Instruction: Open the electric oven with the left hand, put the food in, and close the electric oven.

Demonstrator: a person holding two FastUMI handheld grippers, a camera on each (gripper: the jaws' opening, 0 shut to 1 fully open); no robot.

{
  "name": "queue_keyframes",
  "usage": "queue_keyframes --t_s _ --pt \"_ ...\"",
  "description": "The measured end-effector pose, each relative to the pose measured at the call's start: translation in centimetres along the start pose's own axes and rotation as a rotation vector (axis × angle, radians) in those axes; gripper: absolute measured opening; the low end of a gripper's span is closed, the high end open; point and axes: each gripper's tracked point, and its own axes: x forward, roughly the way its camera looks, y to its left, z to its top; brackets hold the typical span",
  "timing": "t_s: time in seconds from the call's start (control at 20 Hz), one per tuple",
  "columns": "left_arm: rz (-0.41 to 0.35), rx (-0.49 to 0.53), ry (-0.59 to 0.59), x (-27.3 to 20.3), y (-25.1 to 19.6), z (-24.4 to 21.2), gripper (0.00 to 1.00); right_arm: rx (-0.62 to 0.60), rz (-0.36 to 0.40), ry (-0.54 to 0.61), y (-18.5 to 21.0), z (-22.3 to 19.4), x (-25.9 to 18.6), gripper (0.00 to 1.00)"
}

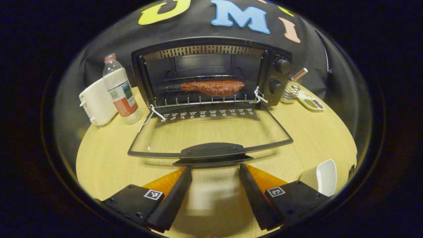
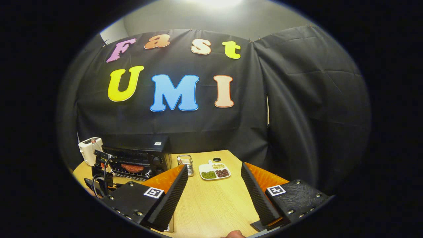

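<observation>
Facing oven (image 1: 211, 76) — door (image 1: 208, 132) down (meat (image 1: 212, 87) inside), left gripper (image 1: 215, 172) open, empty.

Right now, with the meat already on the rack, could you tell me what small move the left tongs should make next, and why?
Probably ease the left tongs forward and under the black handle of the glass oven door, to lift it shut. The door lies fully down, the reddish-brown meat rests on the wire rack, and the tongs stand open just short of the handle, holding nothing.

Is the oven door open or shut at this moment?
Open. The oven door lies folded down flat over the table, its handle nearest the left gripper, and the food sits on the rack inside.
</observation>
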Motion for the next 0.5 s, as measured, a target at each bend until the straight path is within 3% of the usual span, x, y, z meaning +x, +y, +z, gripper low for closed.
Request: queue_keyframes --t_s 0.5 --pt "0.027 0.018 -0.073 -2.3 0.1 1.8 1.00 -0.007 0.065 -0.016 1.1 0.5 0.1 0.98"
